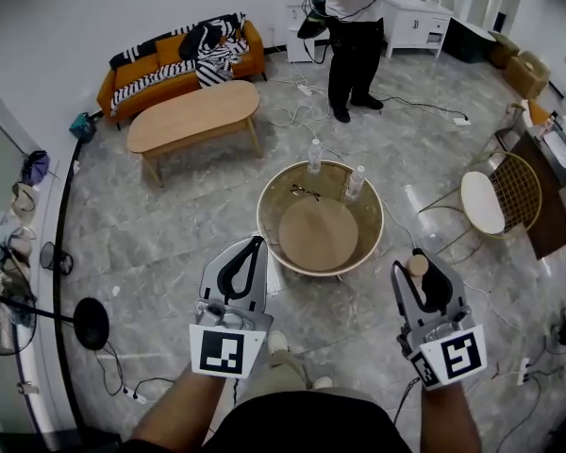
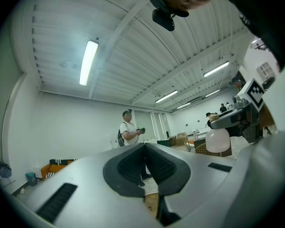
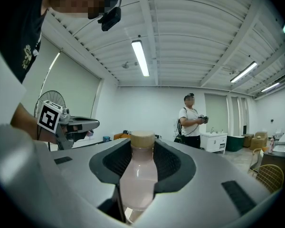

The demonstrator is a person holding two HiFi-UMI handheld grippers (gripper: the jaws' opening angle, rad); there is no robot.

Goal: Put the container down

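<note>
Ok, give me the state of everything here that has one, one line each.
Left tool, shut, nothing between its jaws.
Right tool, shut on the pale bottle.
Pale bottle, capped, held in the air, not yet put down.
Farther clear bottle, standing upright on the round table.
Nearer clear bottle, standing upright on the same table.

Gripped: my right gripper point(image 3: 142, 152) clamps a pale pink plastic bottle point(image 3: 138, 177) upright between its dark ribbed pads point(image 3: 115, 160), with the bottle's round tan cap point(image 3: 142, 138) standing just above them. At left, my left gripper point(image 3: 92, 124), with its black-and-white square marker cube point(image 3: 50, 117), is held level and well apart from the bottle. Beyond, a person in a white shirt point(image 3: 192, 122) stands near a white cabinet point(image 3: 213, 141), under a long ceiling strip light point(image 3: 140, 58).
</note>
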